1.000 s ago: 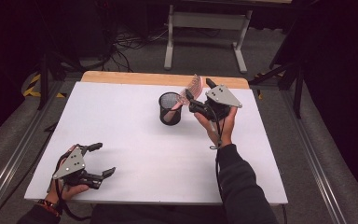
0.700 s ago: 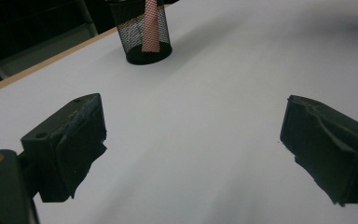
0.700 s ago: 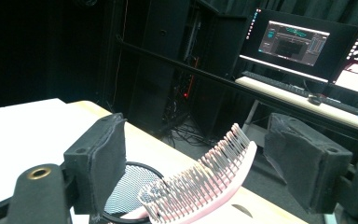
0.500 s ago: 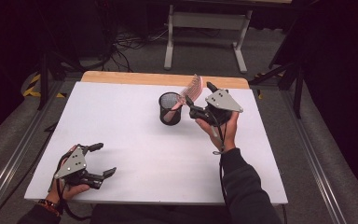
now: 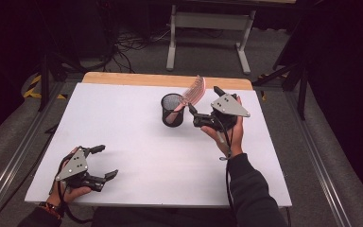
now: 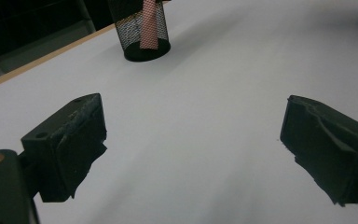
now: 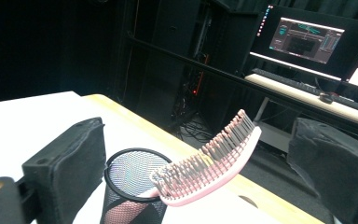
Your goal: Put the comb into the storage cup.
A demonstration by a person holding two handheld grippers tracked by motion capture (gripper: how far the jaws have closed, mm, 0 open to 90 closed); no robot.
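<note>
White table (image 5: 137, 127): one mesh cup (image 5: 172, 109), one pink brush (image 5: 192, 91) inside; two hand-held grippers, left (image 5: 101, 162) and right (image 5: 203, 103), both agape.

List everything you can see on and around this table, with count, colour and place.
Black wire-mesh cup: one, black, far middle of the table.
Pink hairbrush: one, pink, handle down in the cup, bristled head leaning out over the rim.
White tabletop: one, white, wooden strip at its far edge.
Computer monitor: one, lit, on a desk in the background.
Left gripper: black, open, near left corner.
Right gripper: black, open, beside the brush.
</note>
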